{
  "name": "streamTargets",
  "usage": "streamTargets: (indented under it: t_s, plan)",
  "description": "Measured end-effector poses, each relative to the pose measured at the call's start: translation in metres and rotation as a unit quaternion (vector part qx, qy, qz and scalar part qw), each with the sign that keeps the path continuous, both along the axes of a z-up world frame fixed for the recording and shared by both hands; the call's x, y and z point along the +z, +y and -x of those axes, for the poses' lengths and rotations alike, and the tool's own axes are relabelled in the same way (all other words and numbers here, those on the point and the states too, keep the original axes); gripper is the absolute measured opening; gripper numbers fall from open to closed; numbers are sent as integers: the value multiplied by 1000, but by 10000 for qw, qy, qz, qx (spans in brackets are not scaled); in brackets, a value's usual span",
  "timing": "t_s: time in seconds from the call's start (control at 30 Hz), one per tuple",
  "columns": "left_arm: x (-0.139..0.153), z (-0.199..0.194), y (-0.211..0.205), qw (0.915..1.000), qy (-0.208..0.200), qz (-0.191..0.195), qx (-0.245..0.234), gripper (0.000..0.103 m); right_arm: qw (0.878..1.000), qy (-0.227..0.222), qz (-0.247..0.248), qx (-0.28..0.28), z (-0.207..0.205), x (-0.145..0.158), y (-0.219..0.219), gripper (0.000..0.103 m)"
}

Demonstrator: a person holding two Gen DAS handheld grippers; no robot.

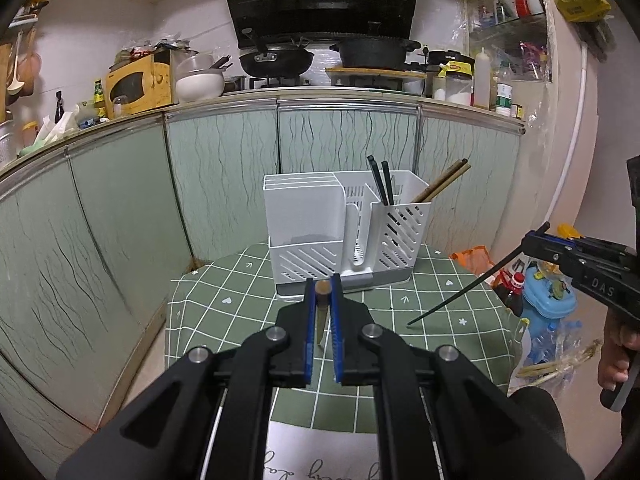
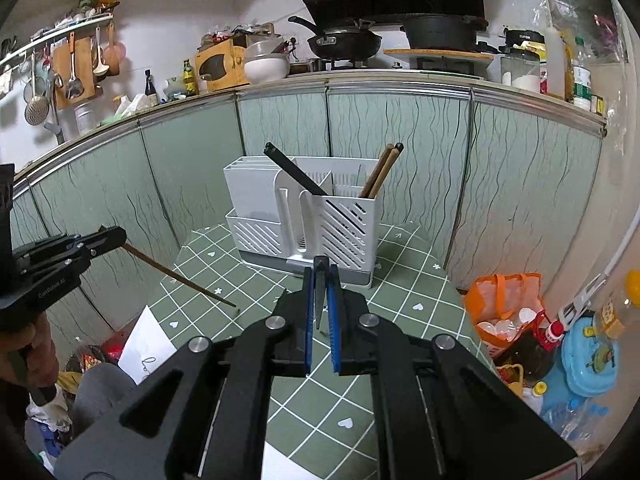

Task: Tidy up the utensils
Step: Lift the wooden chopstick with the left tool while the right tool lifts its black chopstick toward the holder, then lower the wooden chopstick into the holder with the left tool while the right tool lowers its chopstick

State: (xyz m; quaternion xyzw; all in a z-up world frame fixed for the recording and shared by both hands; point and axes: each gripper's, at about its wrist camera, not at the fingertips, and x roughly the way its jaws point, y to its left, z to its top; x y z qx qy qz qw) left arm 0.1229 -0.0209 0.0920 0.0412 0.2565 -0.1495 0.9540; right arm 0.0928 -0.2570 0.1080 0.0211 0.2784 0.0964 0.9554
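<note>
A white slotted utensil holder (image 1: 344,232) stands at the far side of the green checked table; it also shows in the right wrist view (image 2: 308,220). Two black chopsticks (image 1: 380,182) and two brown chopsticks (image 1: 442,182) stand in its right compartment. My left gripper (image 1: 322,286) is shut on a brown chopstick (image 1: 321,312), seen from the side in the right wrist view (image 2: 180,278), tip down over the table. My right gripper (image 2: 321,266) is shut on a black chopstick (image 2: 319,300), which slants down to the cloth in the left wrist view (image 1: 452,294).
The green checked tablecloth (image 1: 240,304) covers a small table in front of green cabinet doors (image 1: 120,220). A white paper (image 2: 146,344) lies at the near edge. An orange bag (image 2: 504,304), bottles and a blue container (image 2: 588,364) crowd the floor at right.
</note>
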Motion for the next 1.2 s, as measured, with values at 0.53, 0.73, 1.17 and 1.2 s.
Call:
streamTargets:
  t_s: [0.53,0.73,1.17,1.2]
  plan:
    - [41,-30,-4,9967,235,-31,-773,8,9996,-58,243,165,-11,48,-12,6]
    - [64,-38,-8,9945,248,-34,-1017,8,9995,-117,236,146,-18,67,-24,6]
    - [107,-58,-33,9898,168,-27,-1417,8,9996,-142,7,234,-39,107,-45,6]
    - [111,-59,-36,9893,155,-30,-1449,8,9996,-170,9,233,-41,111,-46,6]
